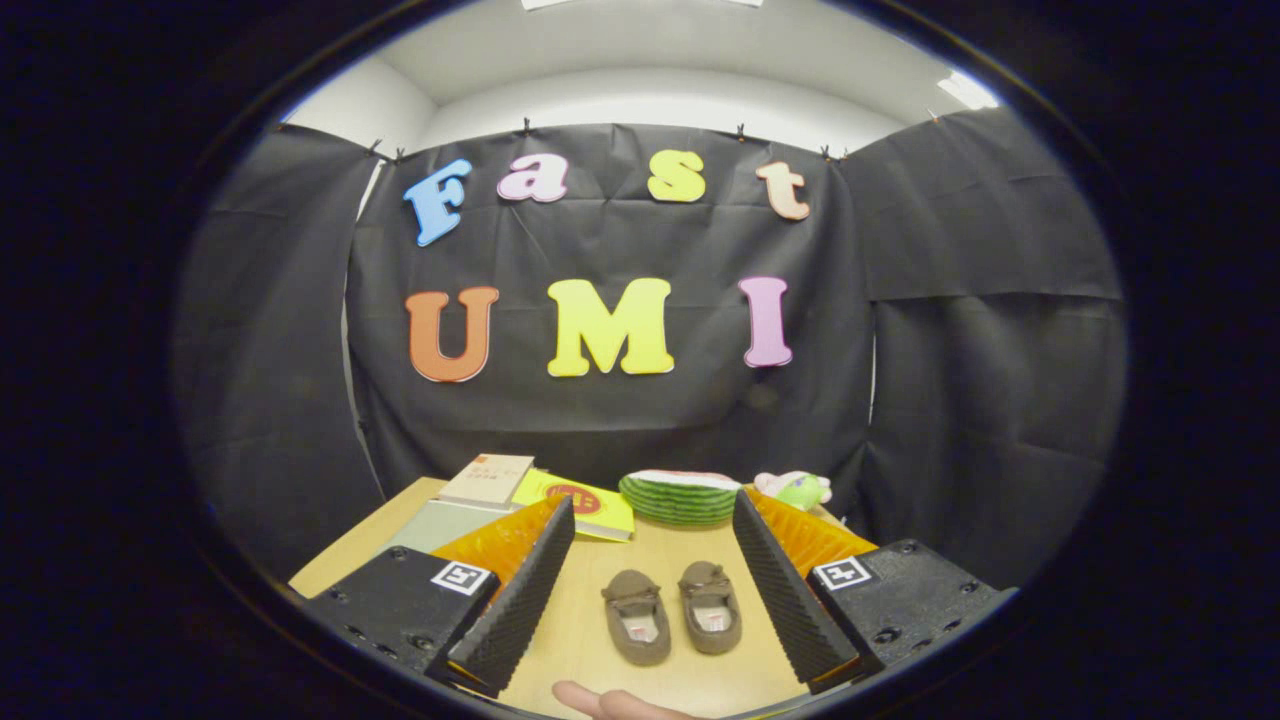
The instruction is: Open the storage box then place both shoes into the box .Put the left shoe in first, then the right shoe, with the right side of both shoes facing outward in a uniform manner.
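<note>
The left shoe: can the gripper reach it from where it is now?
Probably yes. The gripper is open, and the left shoe lies on the table between its fingers, nothing in the way.

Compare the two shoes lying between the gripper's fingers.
The left-hand shoe lies nearer the open gripper than the right-hand shoe. The left-hand shoe's toe tilts toward its neighbour; the right-hand shoe lies straighter. Both are small brown slip-ons, soles down on the wooden table, toes pointing away.
</note>
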`<state>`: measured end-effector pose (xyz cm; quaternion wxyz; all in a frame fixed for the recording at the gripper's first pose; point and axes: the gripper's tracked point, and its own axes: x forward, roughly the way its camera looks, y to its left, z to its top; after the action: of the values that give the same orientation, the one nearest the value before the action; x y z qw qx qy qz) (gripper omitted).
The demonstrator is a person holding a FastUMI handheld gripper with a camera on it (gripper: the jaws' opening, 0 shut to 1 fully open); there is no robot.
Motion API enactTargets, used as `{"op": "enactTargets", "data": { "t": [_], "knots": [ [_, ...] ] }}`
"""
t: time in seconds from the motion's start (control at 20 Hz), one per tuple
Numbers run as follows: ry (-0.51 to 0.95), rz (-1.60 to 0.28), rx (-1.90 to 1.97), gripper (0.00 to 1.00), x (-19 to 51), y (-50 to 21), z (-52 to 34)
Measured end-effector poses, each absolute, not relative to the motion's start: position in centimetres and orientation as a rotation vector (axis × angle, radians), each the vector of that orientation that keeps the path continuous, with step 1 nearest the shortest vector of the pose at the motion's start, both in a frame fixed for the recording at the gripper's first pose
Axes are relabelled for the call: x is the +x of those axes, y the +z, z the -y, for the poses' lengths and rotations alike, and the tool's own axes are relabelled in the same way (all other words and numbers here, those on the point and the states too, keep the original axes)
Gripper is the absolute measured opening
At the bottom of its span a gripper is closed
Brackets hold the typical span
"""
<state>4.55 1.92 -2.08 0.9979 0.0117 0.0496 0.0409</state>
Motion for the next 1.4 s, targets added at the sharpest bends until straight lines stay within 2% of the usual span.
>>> {"op": "enactTargets", "data": {
  "t": [0.6,0.95,1.2,1.4],
  "knots": [
    [0.379,-0.502,0.197,1.00,14.7,-11.7,-7.0],
    [0.623,-0.825,0.510,1.00,18.5,-19.2,-12.1],
    [0.852,-1.015,0.726,1.00,18.2,-20.9,-15.8],
    [0.913,-1.060,0.729,1.00,20.8,-22.2,-17.2]
  ]
}}
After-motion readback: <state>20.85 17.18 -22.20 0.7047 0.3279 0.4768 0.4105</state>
